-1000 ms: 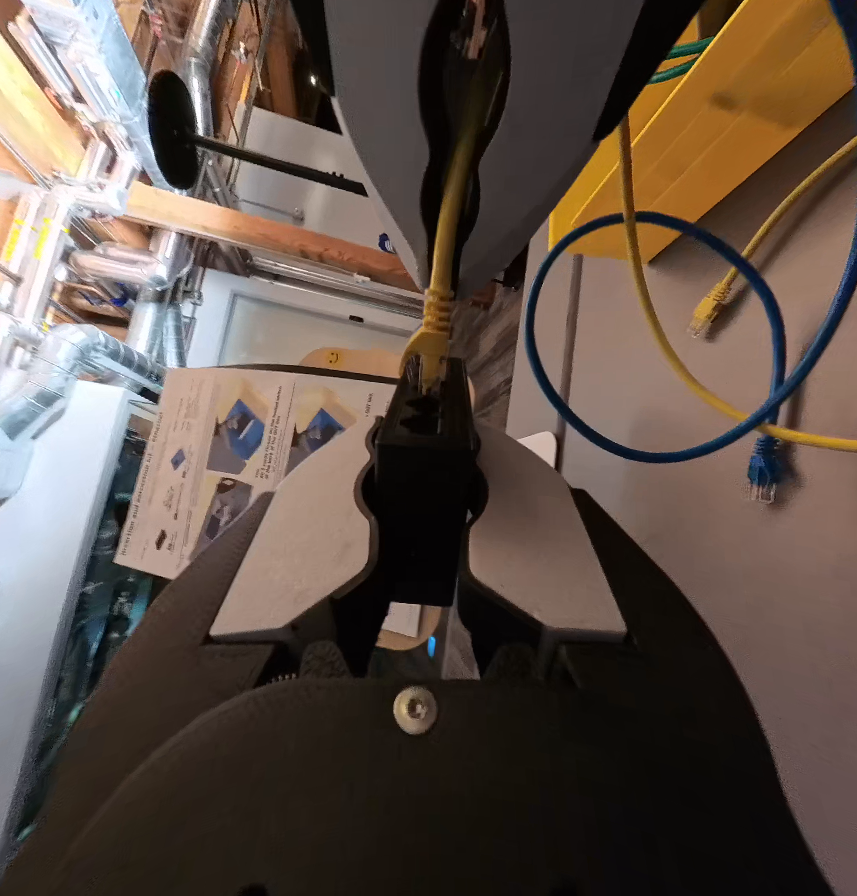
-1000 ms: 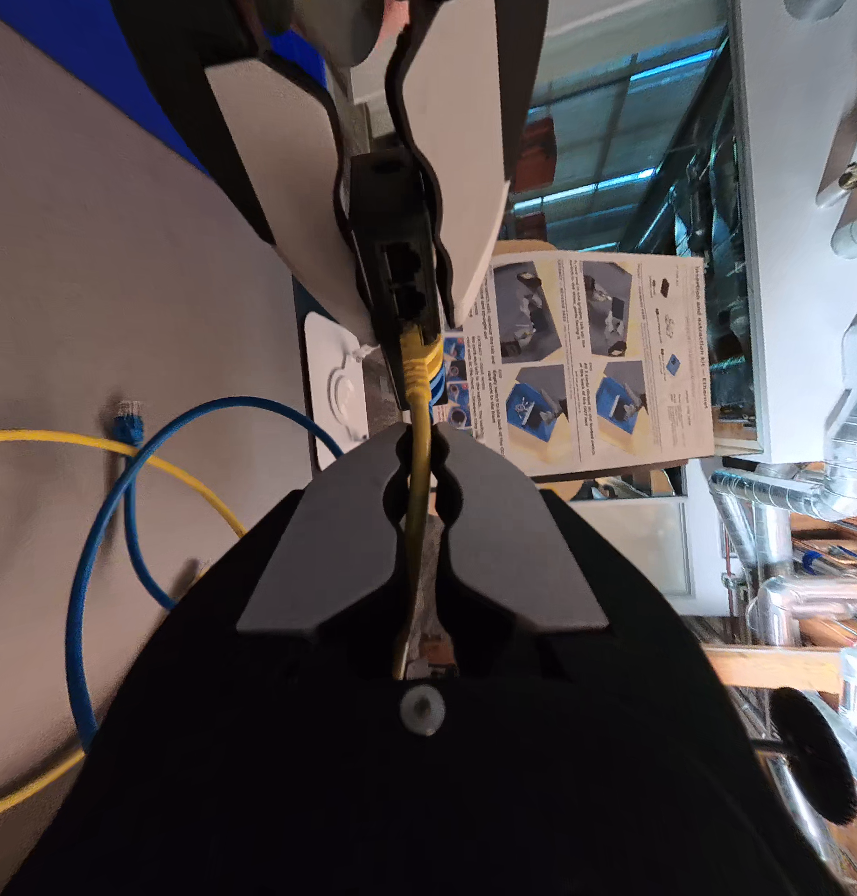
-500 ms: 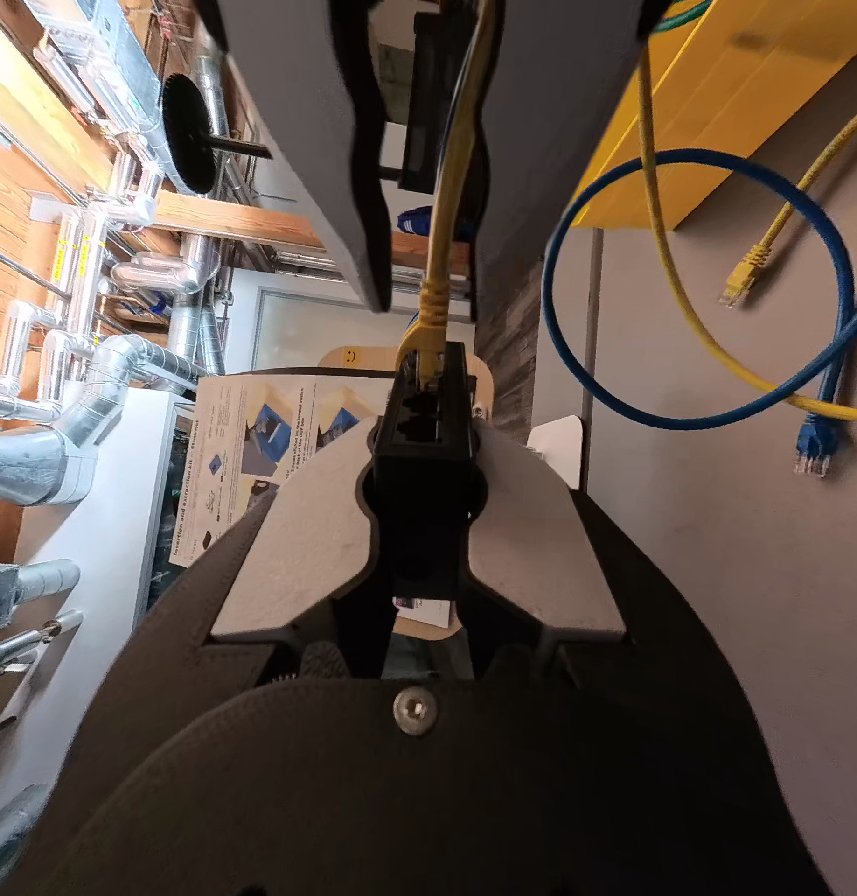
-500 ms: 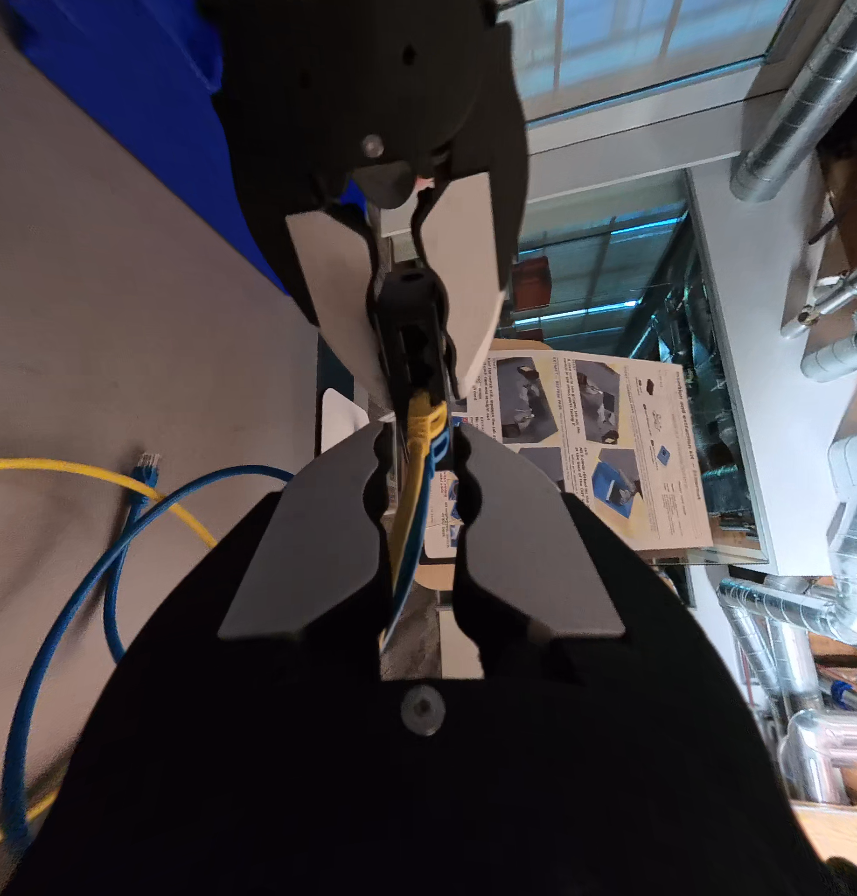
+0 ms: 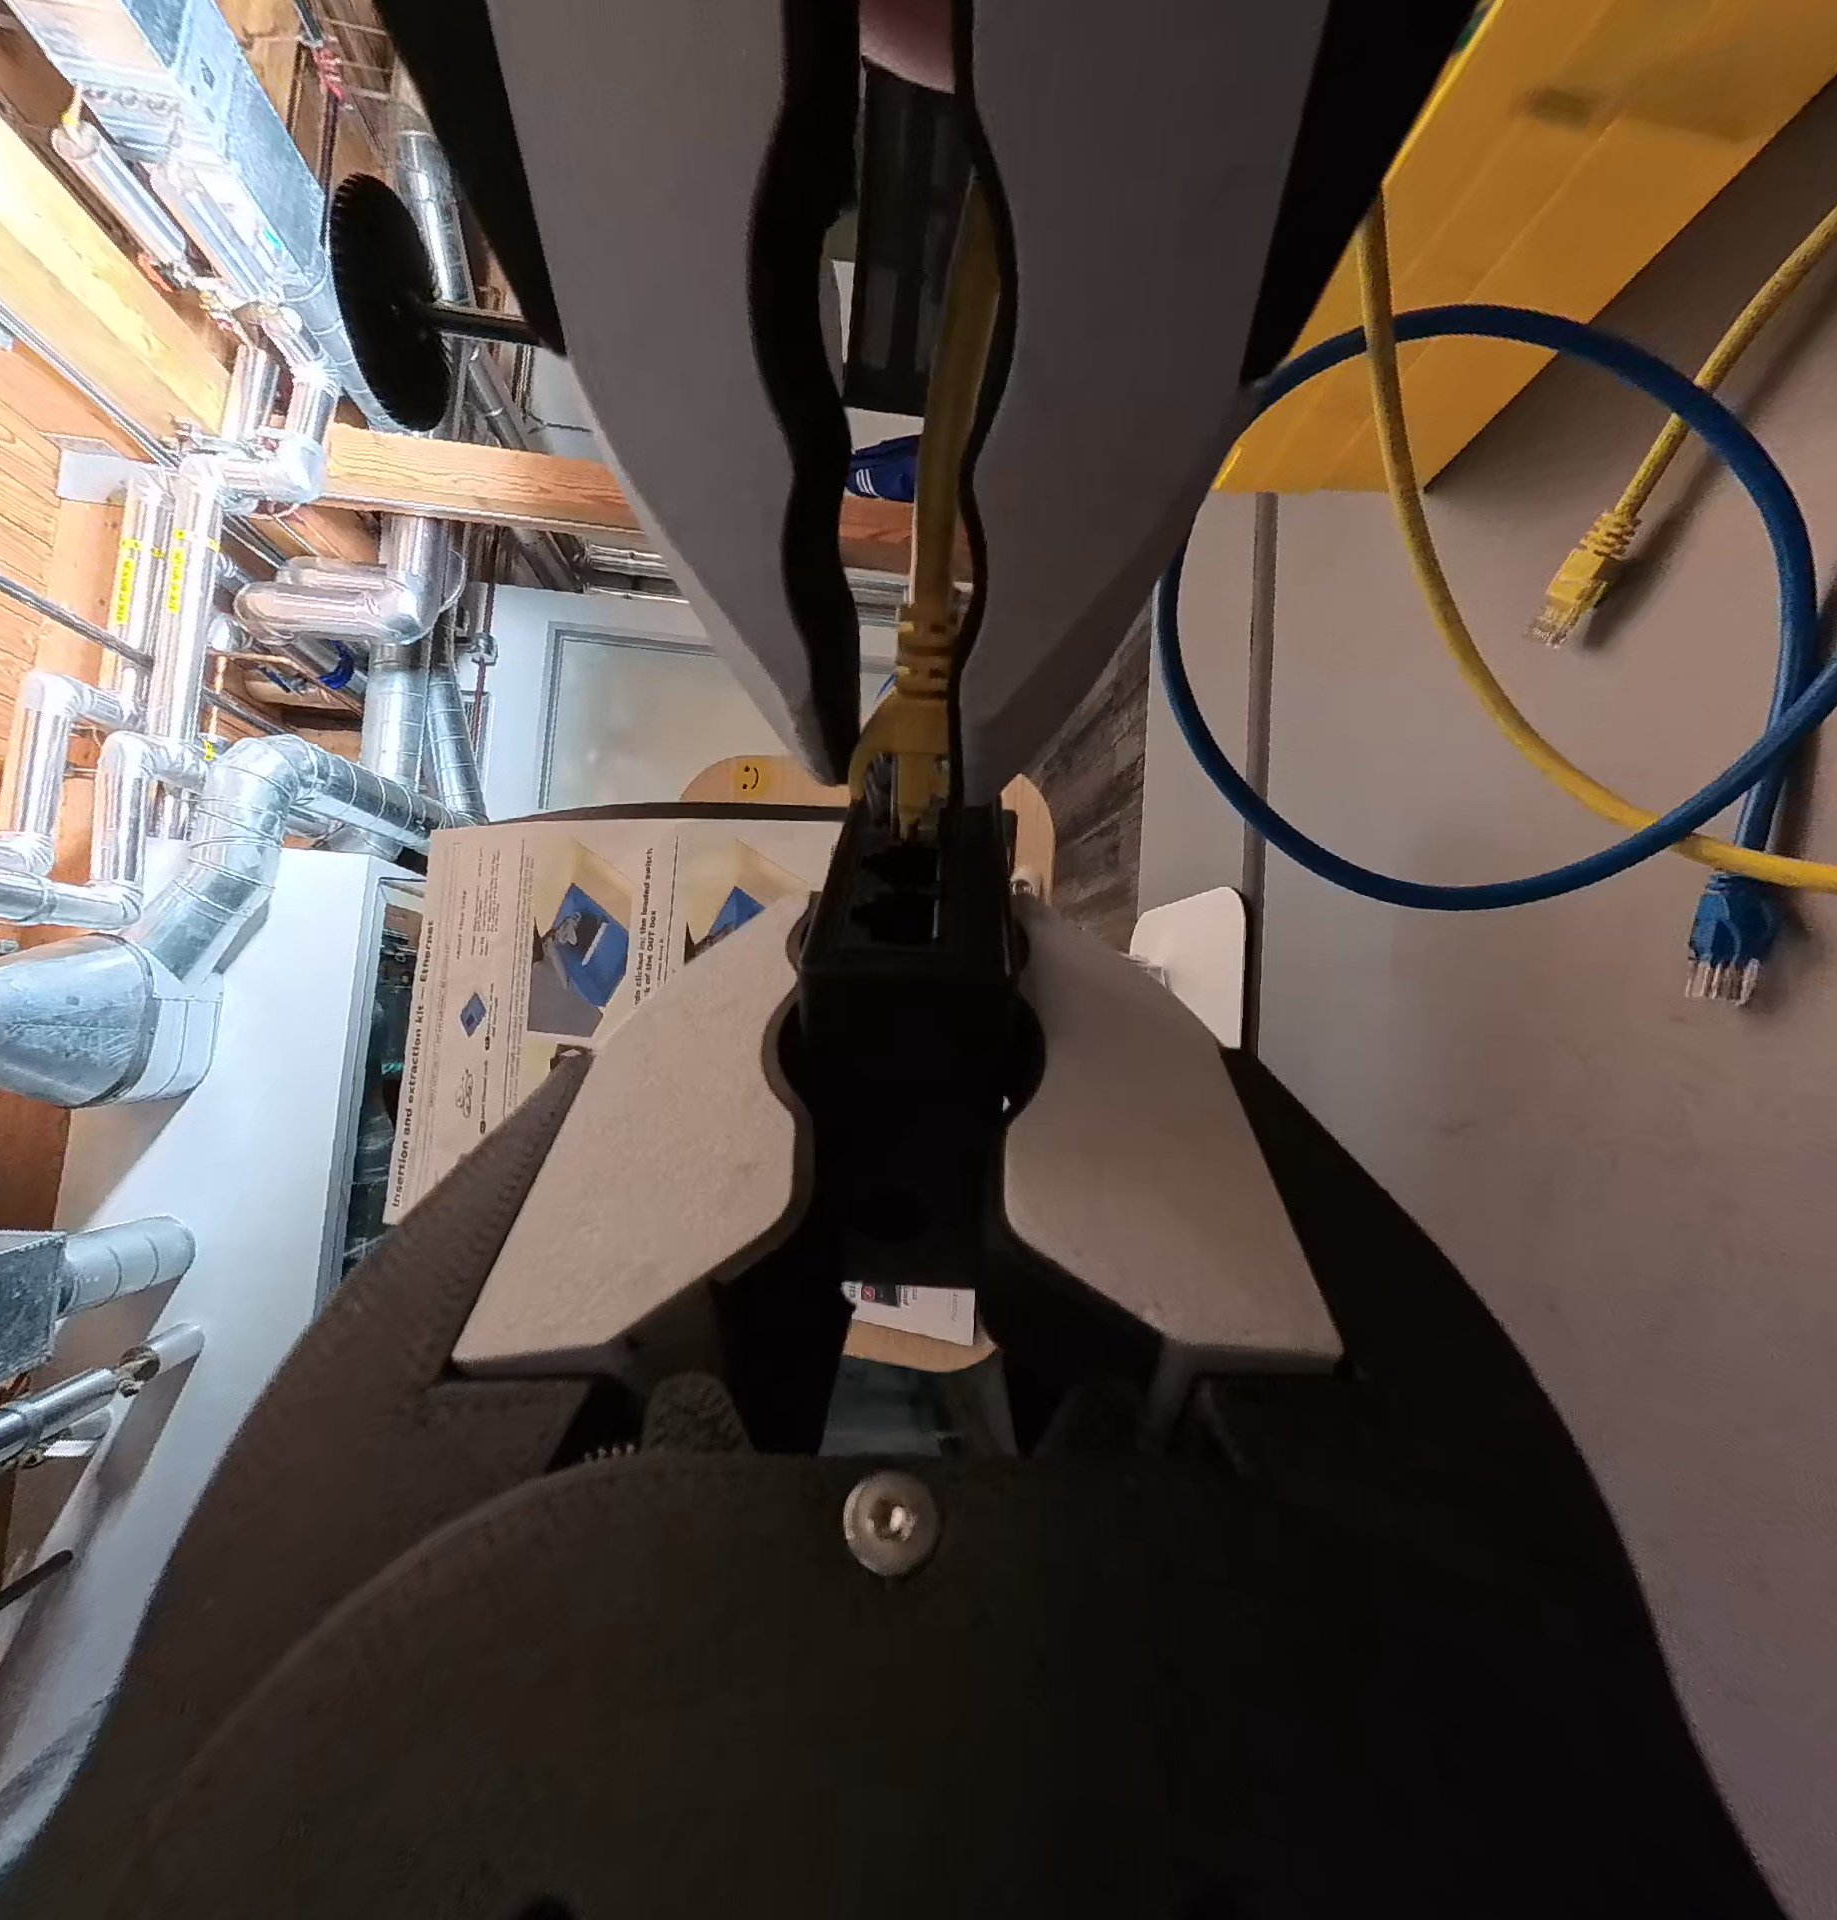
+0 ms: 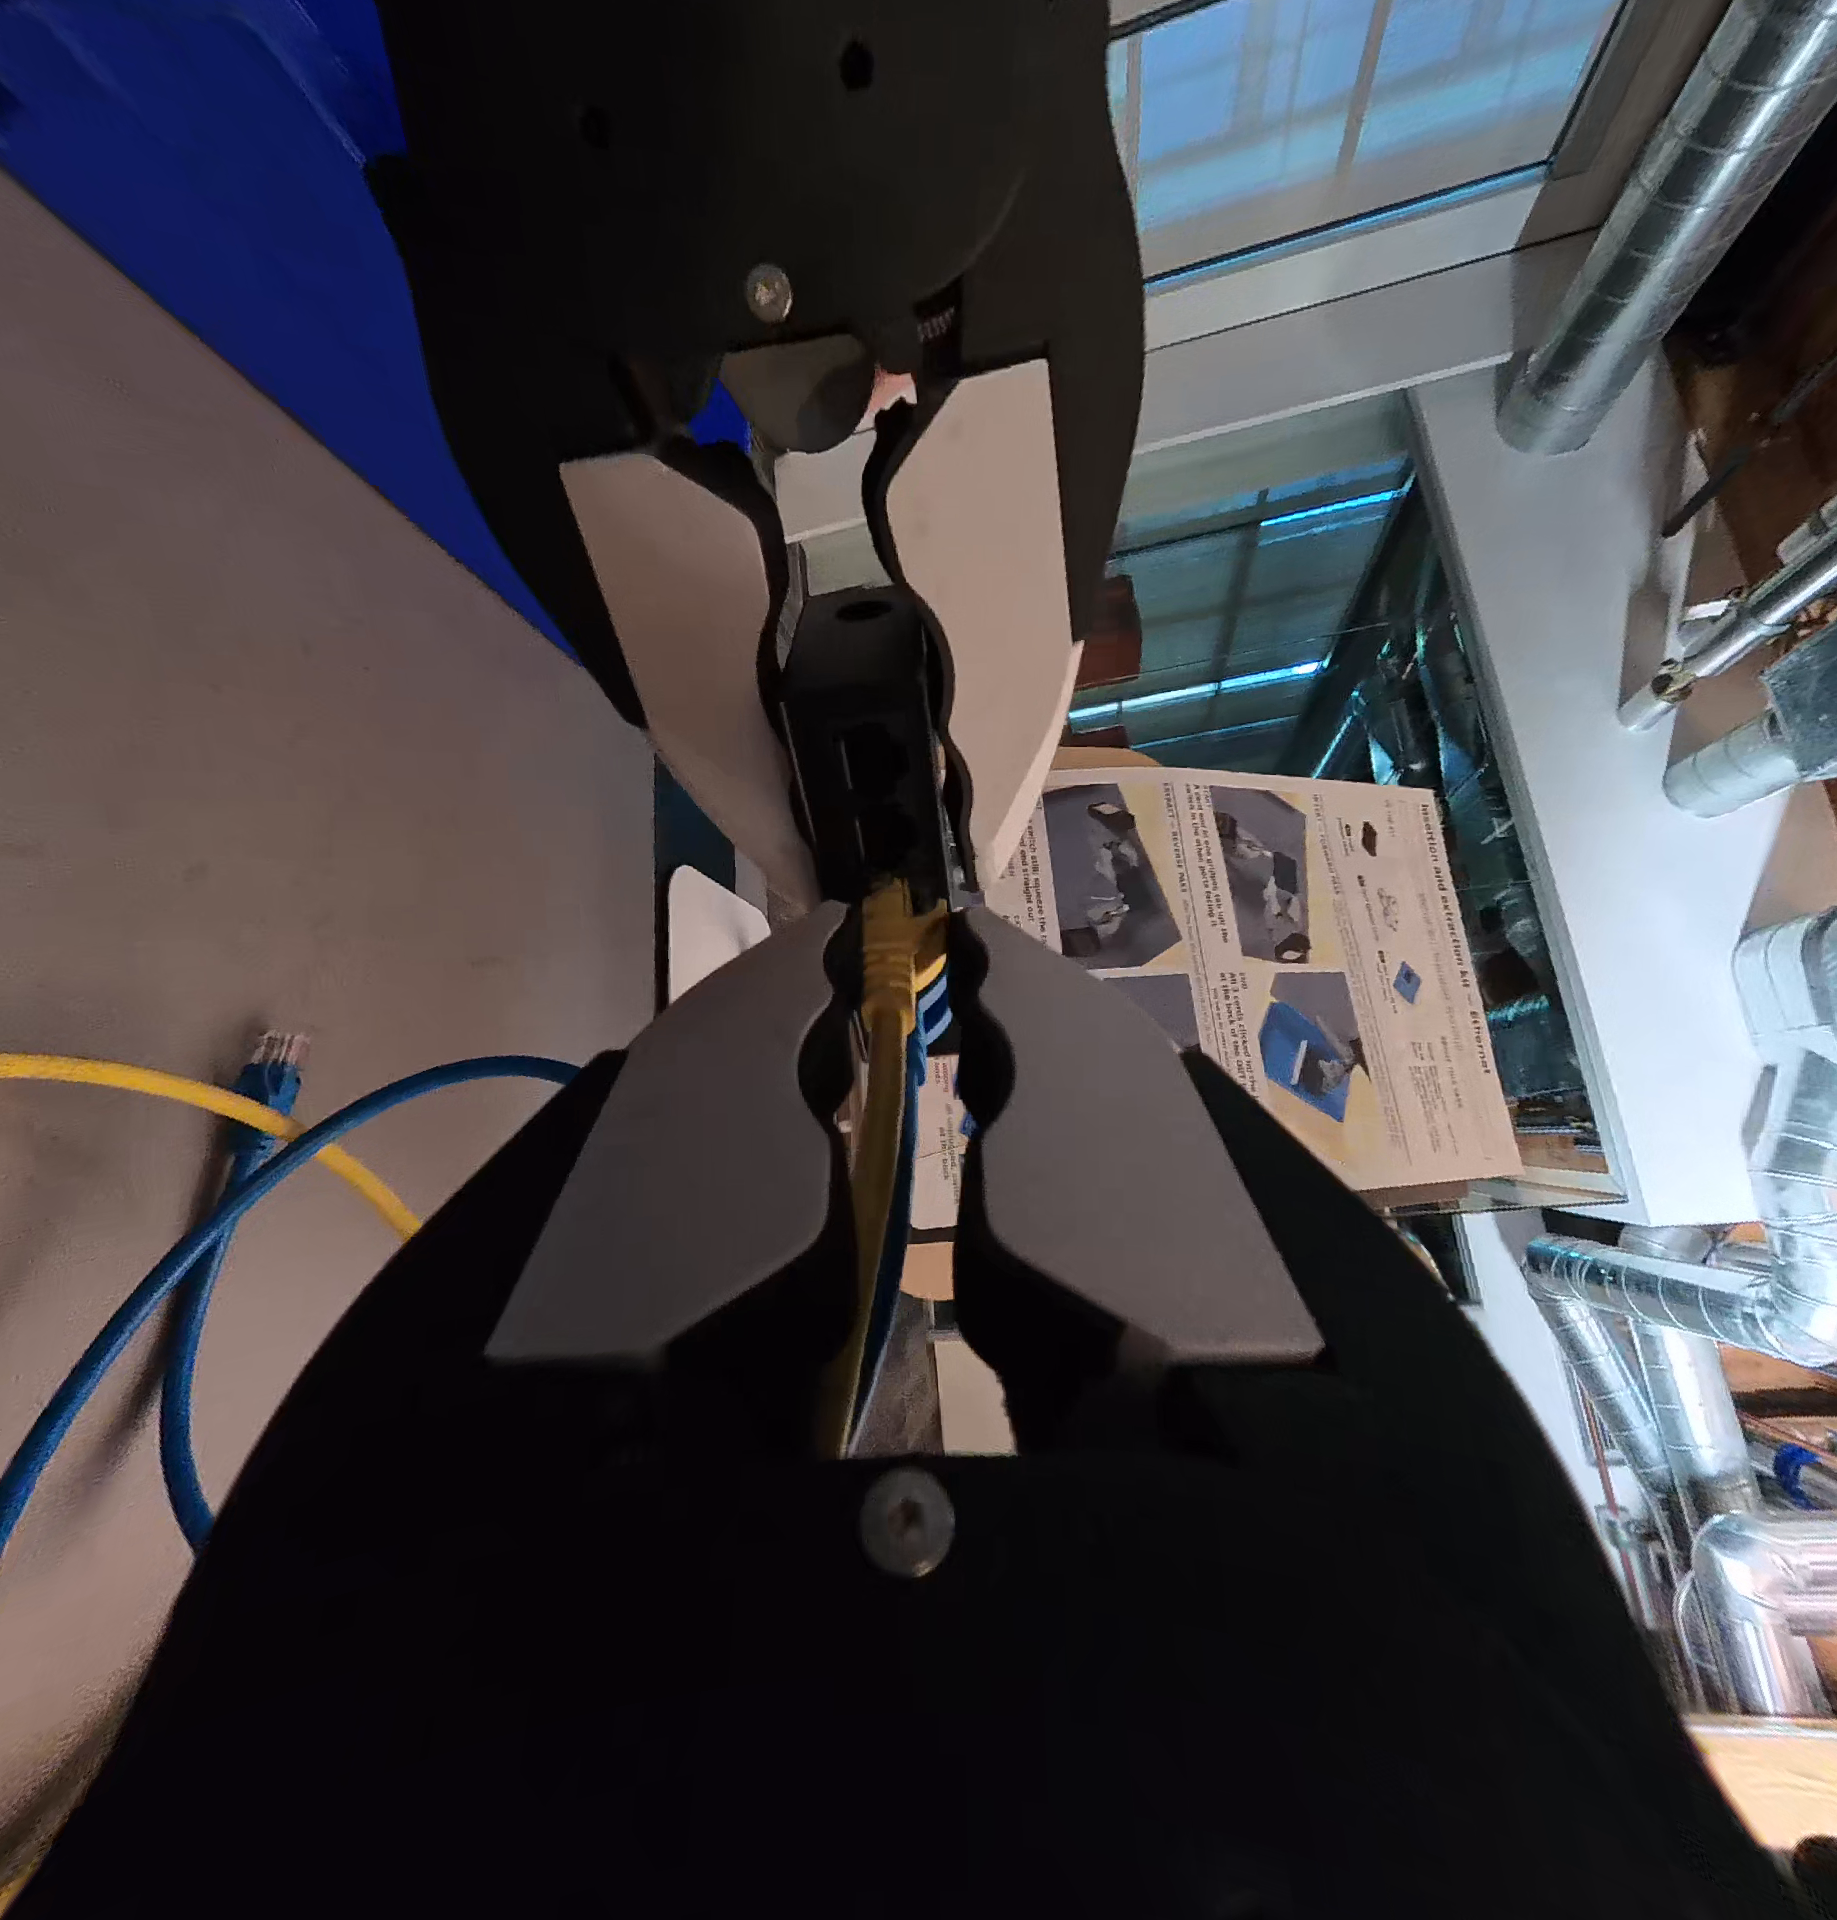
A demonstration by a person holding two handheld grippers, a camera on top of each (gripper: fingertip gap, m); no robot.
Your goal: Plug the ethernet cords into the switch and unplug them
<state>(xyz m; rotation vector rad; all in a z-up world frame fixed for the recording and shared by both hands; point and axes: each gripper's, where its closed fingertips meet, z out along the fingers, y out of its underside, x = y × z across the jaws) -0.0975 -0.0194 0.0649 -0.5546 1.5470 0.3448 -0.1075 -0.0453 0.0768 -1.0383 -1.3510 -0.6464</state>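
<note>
Your left gripper (image 5: 909, 935) is clamped on the black switch (image 5: 909, 1023), holding it off the grey table (image 5: 1579, 1195) with its ports facing forward. Just past it, your right gripper (image 6: 893, 935) has its fingers spread a little around the yellow ethernet cord (image 6: 883, 1122), which runs loose down the gap between them; whether either pad touches the cord cannot be told. That cord's plug (image 6: 893, 920) sits at the port at the end of the switch nearest the right gripper; how deep it is seated is not clear. The two ports beside it are open and dark.

On the table beyond, a blue ethernet cord (image 5: 1516, 894) lies in a loop, its plug (image 5: 1724, 951) resting free, and crossing it is the yellow cord's trailing length, whose far plug (image 5: 1574, 597) also lies loose. A yellow box (image 5: 1579, 208) stands at the table's edge. Farther back, an instruction sheet (image 6: 1298, 977) is propped up, with silver ducts (image 5: 166, 935) behind it.
</note>
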